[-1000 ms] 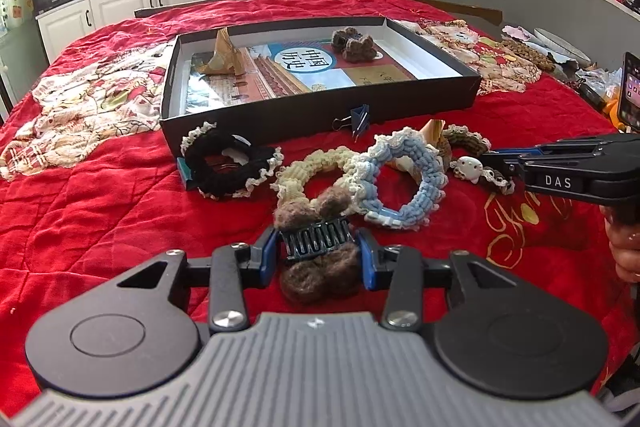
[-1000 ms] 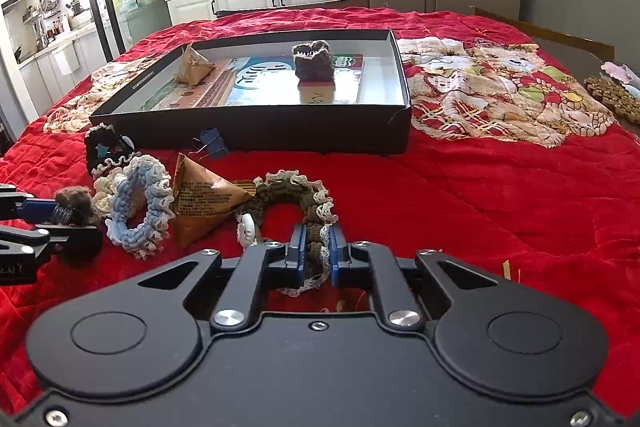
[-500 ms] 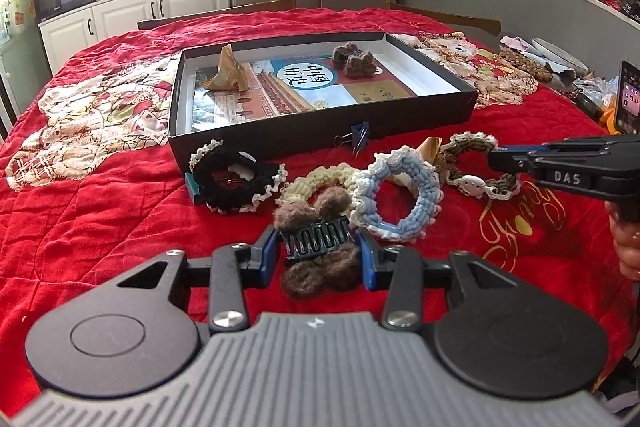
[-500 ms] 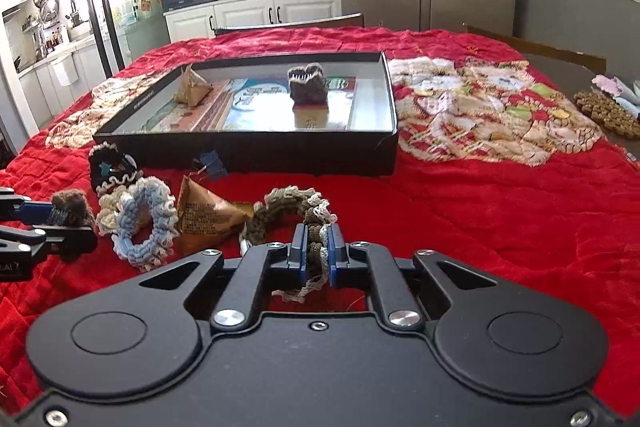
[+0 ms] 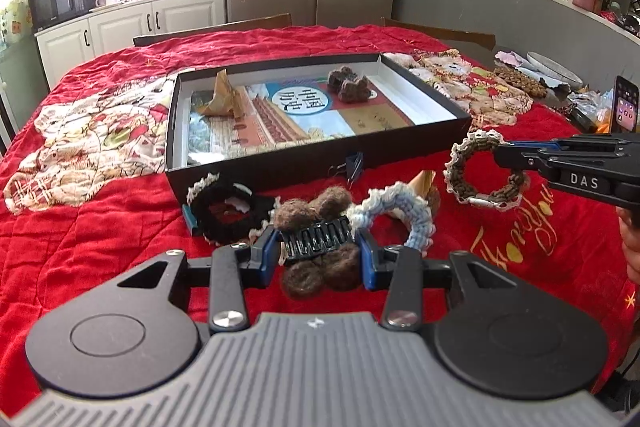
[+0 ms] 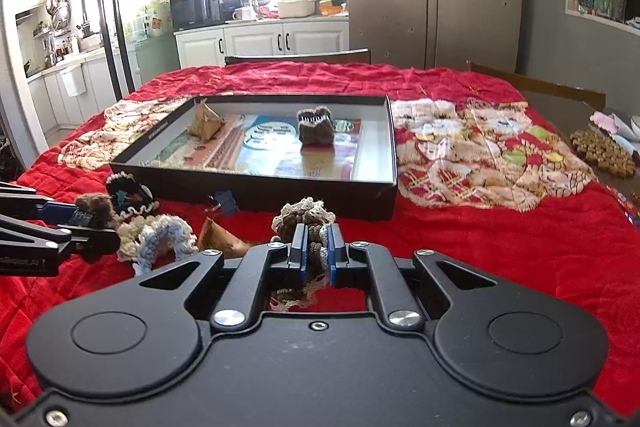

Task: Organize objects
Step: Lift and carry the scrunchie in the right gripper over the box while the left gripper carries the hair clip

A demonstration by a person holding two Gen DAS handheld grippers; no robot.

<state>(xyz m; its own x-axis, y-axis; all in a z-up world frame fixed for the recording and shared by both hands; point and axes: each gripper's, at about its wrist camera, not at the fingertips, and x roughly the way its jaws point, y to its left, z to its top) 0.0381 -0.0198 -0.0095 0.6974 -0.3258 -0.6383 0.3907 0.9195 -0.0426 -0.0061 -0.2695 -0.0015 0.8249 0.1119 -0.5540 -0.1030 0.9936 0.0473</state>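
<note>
Nearest me, the left gripper [image 5: 318,253] is gripping a brown fuzzy hair claw [image 5: 316,239] just above the red quilt [image 5: 100,227]. The right gripper [image 6: 317,247] is clenching the brown lace scrunchie [image 5: 480,169], which is now hanging clear of the quilt after lying on it a second ago. Beyond, near the quilt's middle, the black box [image 6: 320,193] is waiting, so both pieces seem bound there.

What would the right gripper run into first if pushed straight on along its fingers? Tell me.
Most likely the near wall of the black box. The right gripper, shut on the brown scrunchie, points at that wall across bare red cloth. Depth is hard to judge through the fisheye, so it might touch the cloth first.
</note>
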